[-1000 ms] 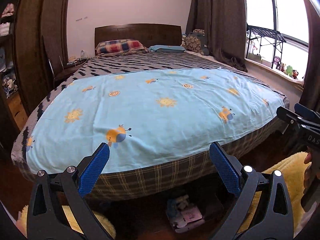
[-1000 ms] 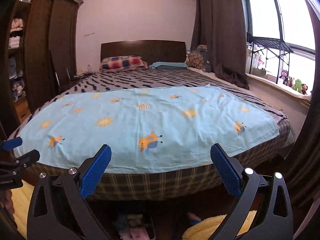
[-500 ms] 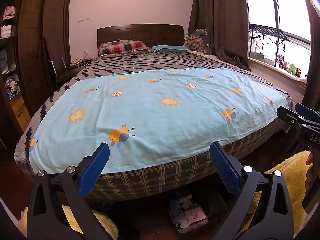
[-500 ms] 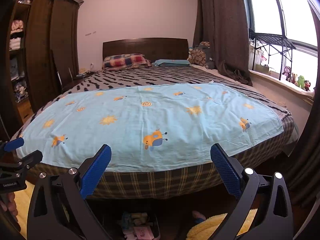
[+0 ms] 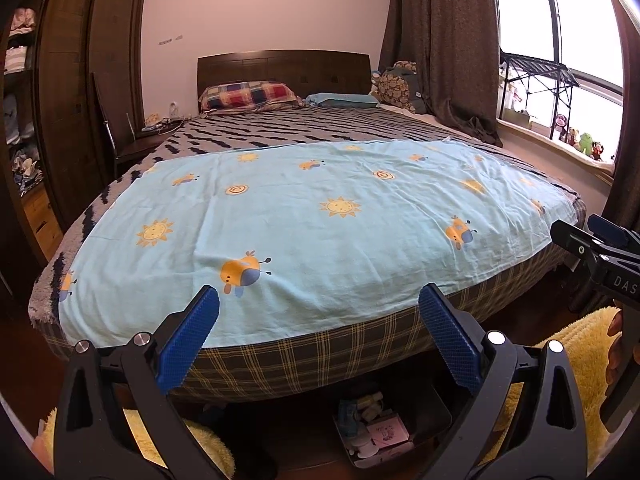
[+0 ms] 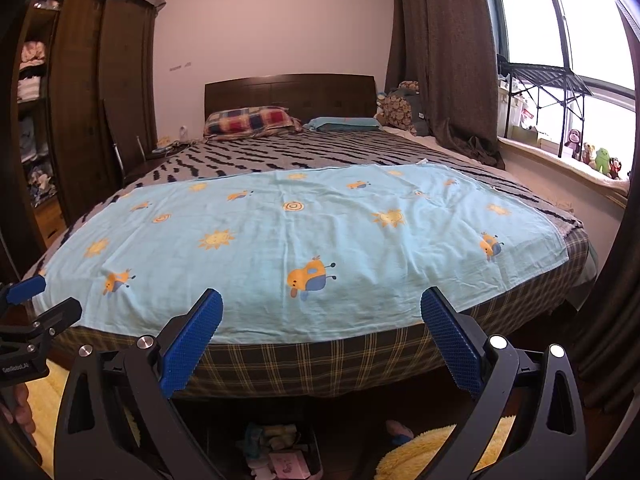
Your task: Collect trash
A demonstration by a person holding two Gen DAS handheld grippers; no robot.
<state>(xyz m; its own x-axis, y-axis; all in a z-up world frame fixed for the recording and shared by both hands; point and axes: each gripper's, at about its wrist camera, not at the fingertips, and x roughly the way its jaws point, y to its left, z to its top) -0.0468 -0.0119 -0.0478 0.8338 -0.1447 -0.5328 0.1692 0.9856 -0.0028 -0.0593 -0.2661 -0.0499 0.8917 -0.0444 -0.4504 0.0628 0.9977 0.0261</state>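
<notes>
Trash shows only as a dark bin of scraps and a pink packet on the floor under the foot of the bed, just below and between the left gripper's fingers; the right wrist view shows the same bin low between its own fingers.

One bed fills both views, with one pale blue sheet printed with suns and bees spread over its near half and one zigzag blanket beyond it. One dark wardrobe stands at the left and one brown curtain hangs beside the window. Two pillows lie at the headboard: one checked pillow and one blue pillow. A yellow fluffy rug lies on the floor.

Two grippers are held side by side before the bed's foot. The left gripper has its jaws spread wide and empty. The right gripper is likewise spread wide, holding nothing.
</notes>
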